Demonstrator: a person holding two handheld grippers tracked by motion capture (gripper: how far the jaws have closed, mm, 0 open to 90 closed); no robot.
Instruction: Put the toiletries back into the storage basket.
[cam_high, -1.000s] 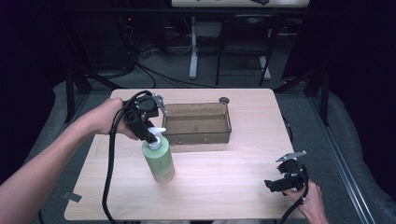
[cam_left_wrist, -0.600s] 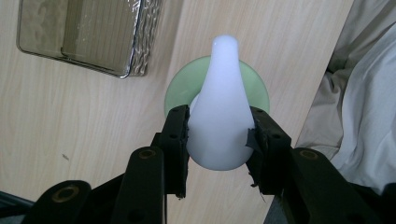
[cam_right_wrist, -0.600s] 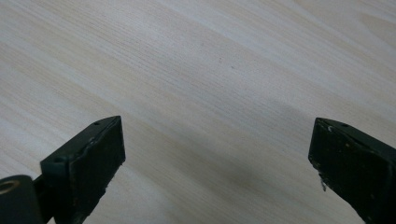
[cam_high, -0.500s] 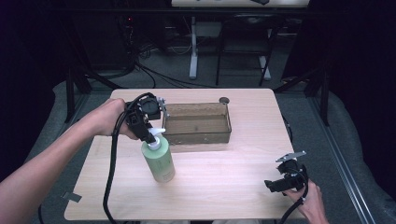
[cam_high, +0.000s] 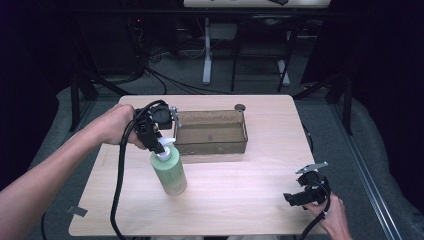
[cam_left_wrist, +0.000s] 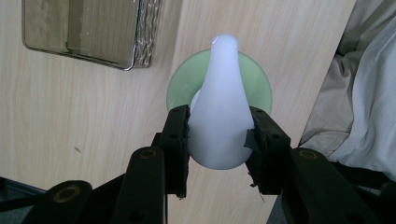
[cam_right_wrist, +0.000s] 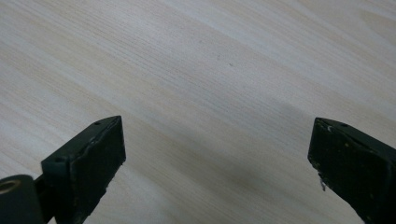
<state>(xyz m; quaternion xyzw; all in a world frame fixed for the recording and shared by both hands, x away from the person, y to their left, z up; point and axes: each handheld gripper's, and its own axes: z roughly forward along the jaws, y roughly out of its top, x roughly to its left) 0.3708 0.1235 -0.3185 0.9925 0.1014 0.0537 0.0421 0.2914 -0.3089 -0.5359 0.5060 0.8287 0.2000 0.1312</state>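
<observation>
A pale green pump bottle (cam_high: 171, 174) stands upright on the wooden table (cam_high: 250, 195), left of centre. My left gripper (cam_high: 161, 146) comes down on it from above and is shut on its white pump head (cam_left_wrist: 219, 116). In the left gripper view both pads press the sides of the pump head, and the green shoulder of the bottle (cam_left_wrist: 259, 88) shows beneath it. My right gripper (cam_high: 296, 198) rests low near the table's front right corner. In the right gripper view its jaws (cam_right_wrist: 217, 140) stand wide open over bare wood, with nothing between them.
A clear brownish rectangular container (cam_high: 212, 148) sits at the back middle of the table, just right of the bottle; its corner (cam_left_wrist: 88, 28) appears in the left gripper view. A small dark round object (cam_high: 240, 107) lies behind it. Dark equipment stands and cables are behind the table.
</observation>
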